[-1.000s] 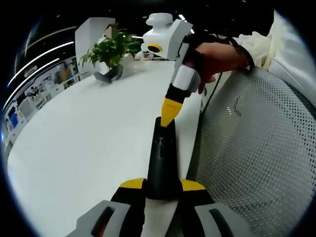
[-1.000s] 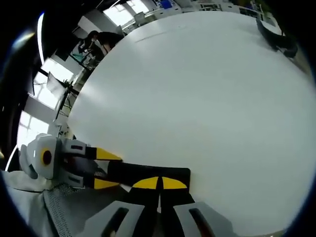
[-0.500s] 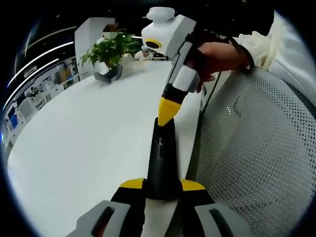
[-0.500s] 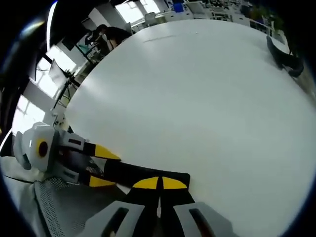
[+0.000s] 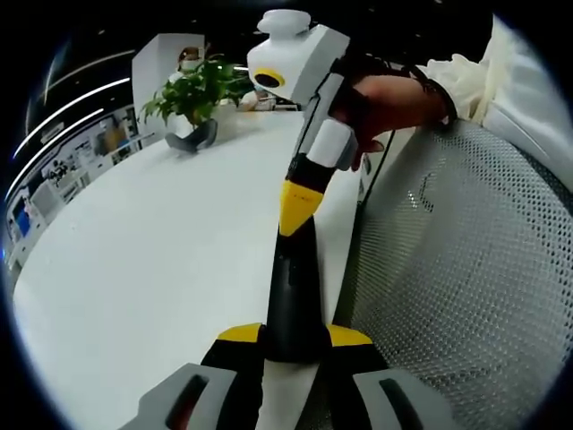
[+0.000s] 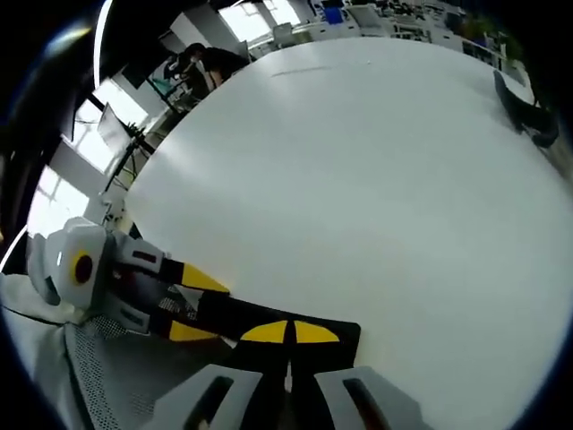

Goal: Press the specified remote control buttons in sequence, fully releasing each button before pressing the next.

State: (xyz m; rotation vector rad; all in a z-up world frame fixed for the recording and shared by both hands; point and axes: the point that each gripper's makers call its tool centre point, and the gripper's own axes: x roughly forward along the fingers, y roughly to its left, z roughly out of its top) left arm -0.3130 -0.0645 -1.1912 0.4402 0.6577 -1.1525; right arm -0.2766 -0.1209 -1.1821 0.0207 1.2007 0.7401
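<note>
A long black remote (image 5: 291, 287) lies lengthwise over the white table (image 5: 161, 233), near its edge. My left gripper (image 5: 294, 336) is shut on the remote's near end, one yellow tip on each side. My right gripper (image 5: 295, 204), held by a hand, comes down from above with its yellow tips shut together, and they rest on the remote's far part. In the right gripper view, my right gripper (image 6: 286, 333) is shut with its tips on the remote (image 6: 237, 313), and the left gripper (image 6: 192, 306) clamps the remote from the left.
A potted plant (image 5: 197, 94) stands at the table's far side. A grey mesh chair back (image 5: 466, 269) runs along the table's edge on the right. A dark object (image 6: 524, 112) lies at the table's far edge, with people and desks (image 6: 201, 63) beyond.
The right gripper has tilted and its shut tips have shifted a little along the remote. The left gripper's hold on the remote is the same.
</note>
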